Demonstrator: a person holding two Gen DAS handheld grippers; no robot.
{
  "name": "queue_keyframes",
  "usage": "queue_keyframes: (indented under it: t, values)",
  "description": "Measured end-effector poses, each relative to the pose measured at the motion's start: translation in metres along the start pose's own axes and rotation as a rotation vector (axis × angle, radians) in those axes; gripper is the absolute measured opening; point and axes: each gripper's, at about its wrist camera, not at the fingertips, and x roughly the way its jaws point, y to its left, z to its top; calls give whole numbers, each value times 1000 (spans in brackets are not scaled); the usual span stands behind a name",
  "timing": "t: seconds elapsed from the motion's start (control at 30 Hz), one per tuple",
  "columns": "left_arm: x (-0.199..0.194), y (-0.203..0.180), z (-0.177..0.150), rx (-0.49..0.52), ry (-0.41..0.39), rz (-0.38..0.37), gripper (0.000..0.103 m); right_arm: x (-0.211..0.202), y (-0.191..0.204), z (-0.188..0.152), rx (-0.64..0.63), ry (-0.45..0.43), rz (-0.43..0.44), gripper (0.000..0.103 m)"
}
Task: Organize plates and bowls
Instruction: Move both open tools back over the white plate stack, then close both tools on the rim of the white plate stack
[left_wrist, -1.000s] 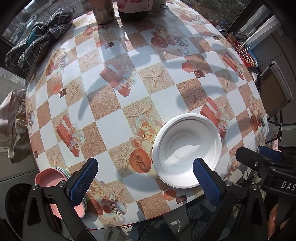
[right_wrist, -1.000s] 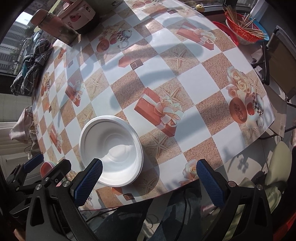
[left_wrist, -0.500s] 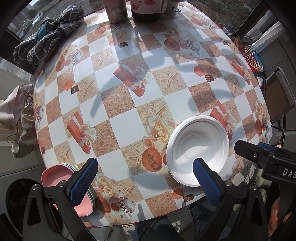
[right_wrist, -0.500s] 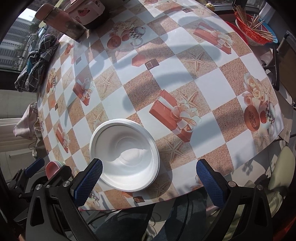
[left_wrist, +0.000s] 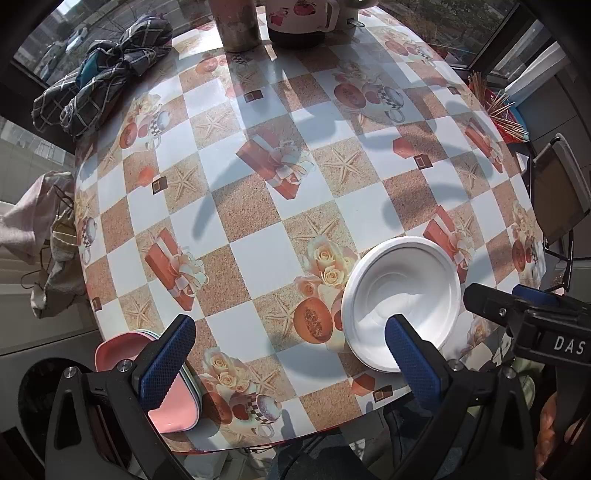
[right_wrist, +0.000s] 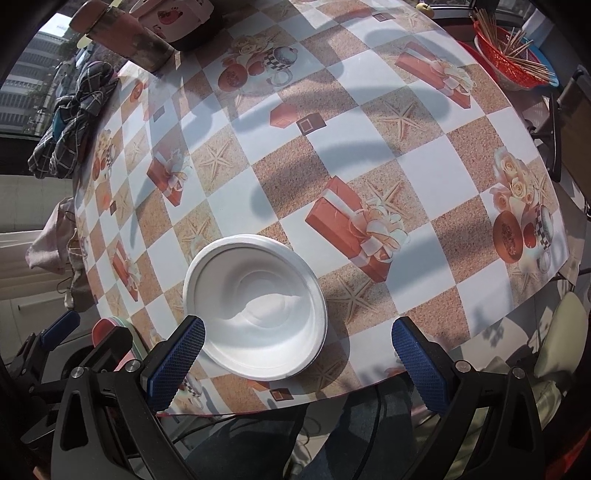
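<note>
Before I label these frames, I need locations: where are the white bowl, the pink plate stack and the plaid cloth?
white bowl (right_wrist: 255, 314): right wrist view, inner base.
pink plate stack (left_wrist: 173, 410): left wrist view, top plate's inside.
plaid cloth (left_wrist: 107, 74): left wrist view, bundle's middle.

smooth matt white bowl, glossy tablecloth

Setting: a domestic dining area beside large windows. Indicators are a round table covered with a printed checkered oilcloth, an electric kettle, a folded plaid cloth, a red basket of wooden skewers and a folding chair.
</note>
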Motion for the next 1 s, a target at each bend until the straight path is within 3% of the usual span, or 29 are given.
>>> queue_keyframes:
  t: [0.23, 0.53, 0.87, 1.0]
  values:
    - [13, -8, -4, 20, 36, -21, 103, 7, -17, -2, 51, 5, 11, 102]
    - [50, -21, -21, 12, 133, -50, 103, 38, -53, -28, 134, 106, -38, 102]
    - [84, -38, -21, -18, 156, -42, 103, 55, -39, -27, -67, 118, -145, 102]
    - [95, -34, -23, -54, 160, -43, 103, 61, -36, -18, -90, 114, -150, 102]
